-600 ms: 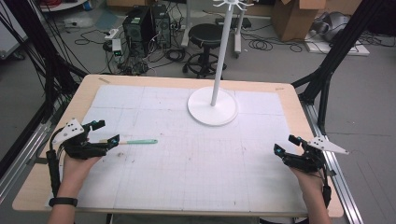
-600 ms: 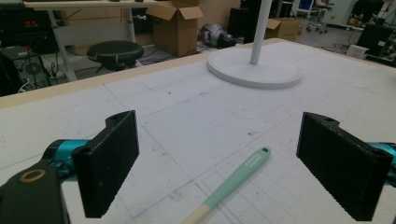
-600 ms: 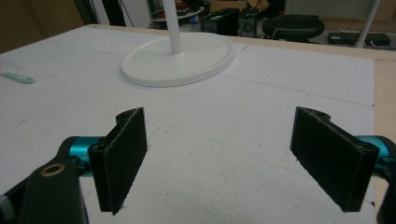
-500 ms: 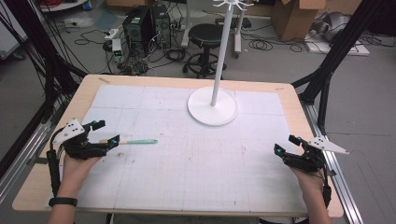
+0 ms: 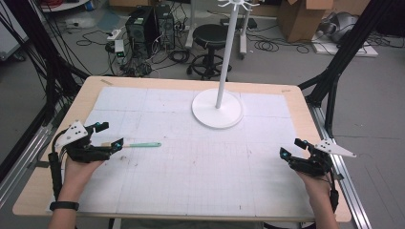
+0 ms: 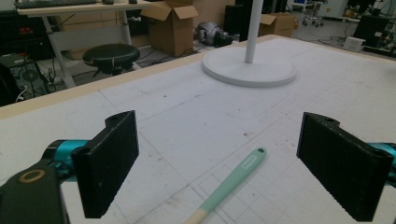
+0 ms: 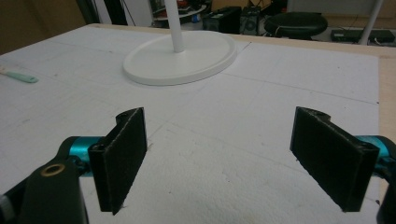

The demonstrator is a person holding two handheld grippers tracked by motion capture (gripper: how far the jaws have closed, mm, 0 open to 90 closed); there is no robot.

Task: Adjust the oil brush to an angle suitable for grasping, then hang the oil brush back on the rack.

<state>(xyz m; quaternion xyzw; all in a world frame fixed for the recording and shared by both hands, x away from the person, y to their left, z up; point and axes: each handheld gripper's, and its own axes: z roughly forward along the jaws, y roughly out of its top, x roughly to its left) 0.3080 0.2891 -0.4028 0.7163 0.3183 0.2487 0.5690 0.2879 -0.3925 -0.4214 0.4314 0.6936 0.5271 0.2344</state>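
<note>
We see a white stand [image 5: 217, 109] with a round base and a tall pole, set on the far middle part of the table [image 5: 296, 102], which has a white gridded sheet over it. We use that stand as our landmark. A mint green tool with a pale wooden end [image 5: 138, 144] lies flat on the sheet, nearer to us than the stand and off to its left. The left gripper [image 5: 109, 135] sits just beside the wooden end of that tool, and its jaws are spread wide with the tool lying between them, not touched. The right gripper [image 5: 290, 147] rests nearer to us than the stand and off to its right, well apart from the tool. Its jaws are spread wide too, with nothing between them.
</note>
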